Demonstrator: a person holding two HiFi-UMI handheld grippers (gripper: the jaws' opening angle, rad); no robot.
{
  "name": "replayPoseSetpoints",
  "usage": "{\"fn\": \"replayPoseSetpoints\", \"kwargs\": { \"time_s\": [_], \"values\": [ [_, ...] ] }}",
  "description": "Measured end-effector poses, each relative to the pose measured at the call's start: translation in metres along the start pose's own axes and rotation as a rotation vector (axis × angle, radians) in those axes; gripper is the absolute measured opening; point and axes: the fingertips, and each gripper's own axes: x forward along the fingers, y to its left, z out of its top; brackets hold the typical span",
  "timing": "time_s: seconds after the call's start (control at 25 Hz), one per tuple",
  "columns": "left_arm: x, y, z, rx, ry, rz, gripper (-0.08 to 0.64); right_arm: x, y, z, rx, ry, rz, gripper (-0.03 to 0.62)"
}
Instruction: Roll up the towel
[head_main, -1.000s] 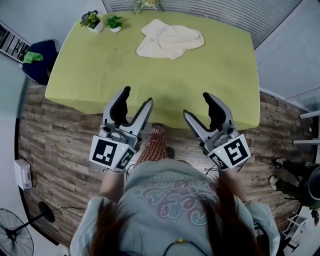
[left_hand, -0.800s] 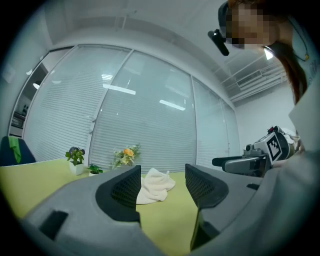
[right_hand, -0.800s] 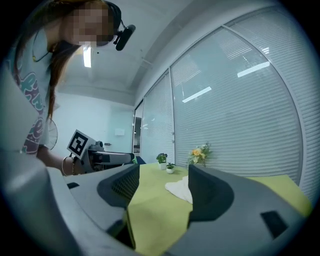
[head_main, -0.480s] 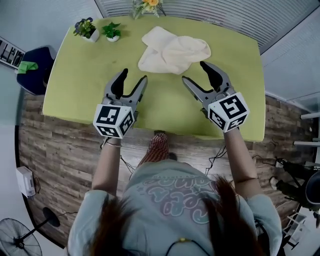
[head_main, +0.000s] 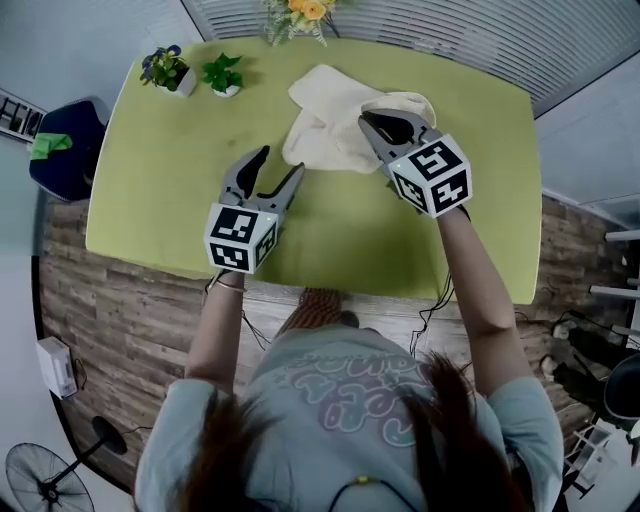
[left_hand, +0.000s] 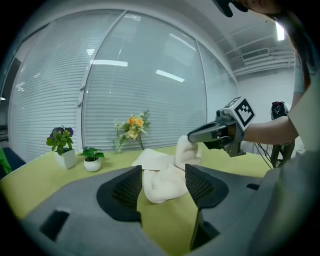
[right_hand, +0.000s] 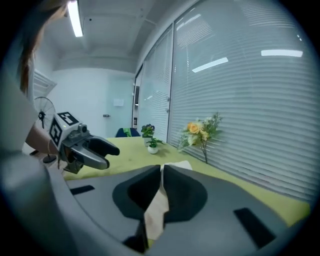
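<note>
A crumpled cream towel (head_main: 330, 135) lies on the far middle of the green table (head_main: 170, 200). My right gripper (head_main: 378, 125) is over the towel's right part; its jaws have just been closing and now pinch a fold of towel (right_hand: 156, 212) between them. In the left gripper view that fold of the towel (left_hand: 186, 150) is drawn up off the heap. My left gripper (head_main: 280, 163) stands open just short of the towel's near left edge, with nothing between its fingers (left_hand: 131, 187); the towel (left_hand: 160, 182) shows beyond the gap.
Two small potted plants (head_main: 165, 68) (head_main: 222, 73) stand at the table's far left corner, and a flower vase (head_main: 300, 12) at the far edge. A blue chair (head_main: 55, 150) is left of the table, and a fan (head_main: 45, 475) stands on the floor.
Both grippers moved forward from the table's near edge to the towel. The right gripper went from open to shut on a fold of towel; the left stayed open.
</note>
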Motion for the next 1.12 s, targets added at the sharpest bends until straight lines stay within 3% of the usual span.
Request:
{"fn": "replayPoseSetpoints", "kwargs": {
  "time_s": [0.16,0.32,0.44,0.76,0.8,0.92,1.04,1.12],
  "values": [
    [-0.009,0.005,0.007,0.001,-0.03,0.03,0.249,-0.037,0.023,0.0,-0.002,-0.063,0.064,0.021],
    [-0.019,-0.002,0.01,0.008,-0.046,0.025,0.249,-0.094,0.056,-0.026,-0.078,-0.092,0.112,0.02],
    [-0.023,-0.01,0.009,0.014,-0.047,0.018,0.25,-0.125,0.078,-0.068,-0.162,-0.033,0.132,0.02],
    [-0.025,-0.035,0.005,0.031,-0.039,-0.019,0.249,-0.149,0.093,-0.16,-0.179,0.211,0.119,0.022],
    [-0.025,-0.036,0.005,0.035,-0.038,-0.019,0.249,-0.149,0.093,-0.16,-0.195,0.223,0.125,0.033],
    [-0.025,-0.036,0.009,0.042,-0.046,-0.023,0.249,-0.156,0.084,-0.131,-0.263,0.182,0.132,0.183],
    [-0.021,-0.035,0.015,0.036,-0.062,-0.042,0.249,-0.151,0.051,-0.088,-0.318,0.097,0.082,0.183],
    [-0.015,-0.033,0.021,0.029,-0.075,-0.055,0.249,-0.127,0.024,-0.075,-0.402,0.105,0.063,0.186]
  ]
}}
